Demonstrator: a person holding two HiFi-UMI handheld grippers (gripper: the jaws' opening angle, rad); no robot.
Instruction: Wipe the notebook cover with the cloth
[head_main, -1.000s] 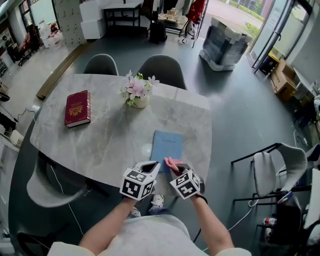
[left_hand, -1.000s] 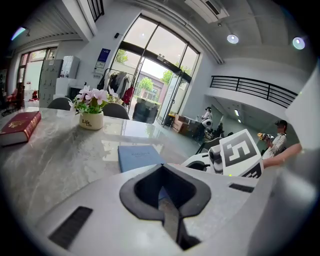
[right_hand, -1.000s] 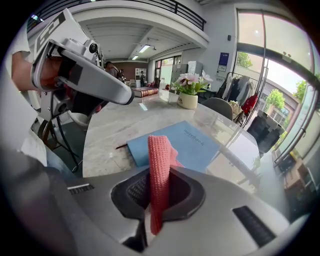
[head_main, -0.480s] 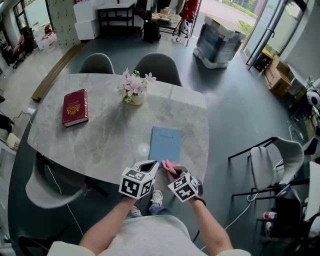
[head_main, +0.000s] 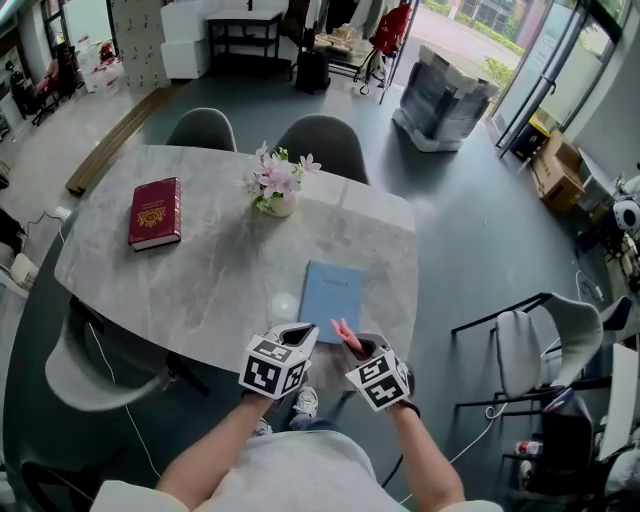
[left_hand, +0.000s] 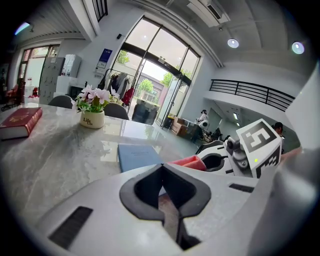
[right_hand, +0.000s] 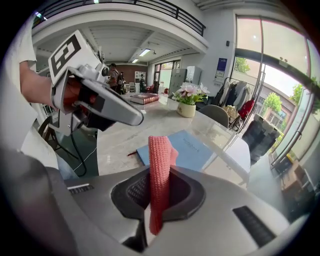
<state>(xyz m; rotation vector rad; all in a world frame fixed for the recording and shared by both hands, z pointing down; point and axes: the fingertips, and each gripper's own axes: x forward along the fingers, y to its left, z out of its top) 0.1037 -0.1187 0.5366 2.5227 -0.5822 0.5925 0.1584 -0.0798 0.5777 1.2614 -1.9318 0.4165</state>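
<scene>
A thin blue notebook (head_main: 331, 296) lies flat near the front edge of the grey marble table (head_main: 210, 270); it also shows in the left gripper view as the notebook (left_hand: 136, 155) and in the right gripper view as the notebook (right_hand: 186, 149). My right gripper (head_main: 352, 341) is shut on a pink knitted cloth (right_hand: 160, 175), whose free end sticks up above the notebook's near edge; the cloth (head_main: 345, 333) is held just off the table front. My left gripper (head_main: 303, 333) hovers beside it at the notebook's near-left corner, shut with nothing between its jaws.
A red hardcover book (head_main: 155, 213) lies at the table's far left. A small white pot of pink flowers (head_main: 275, 184) stands at the back centre. Two grey chairs (head_main: 325, 143) sit behind the table, another chair (head_main: 545, 345) to the right.
The right gripper with the cloth has shifted slightly right and toward me. The head view has drifted a little; the notebook and left gripper stay put.
</scene>
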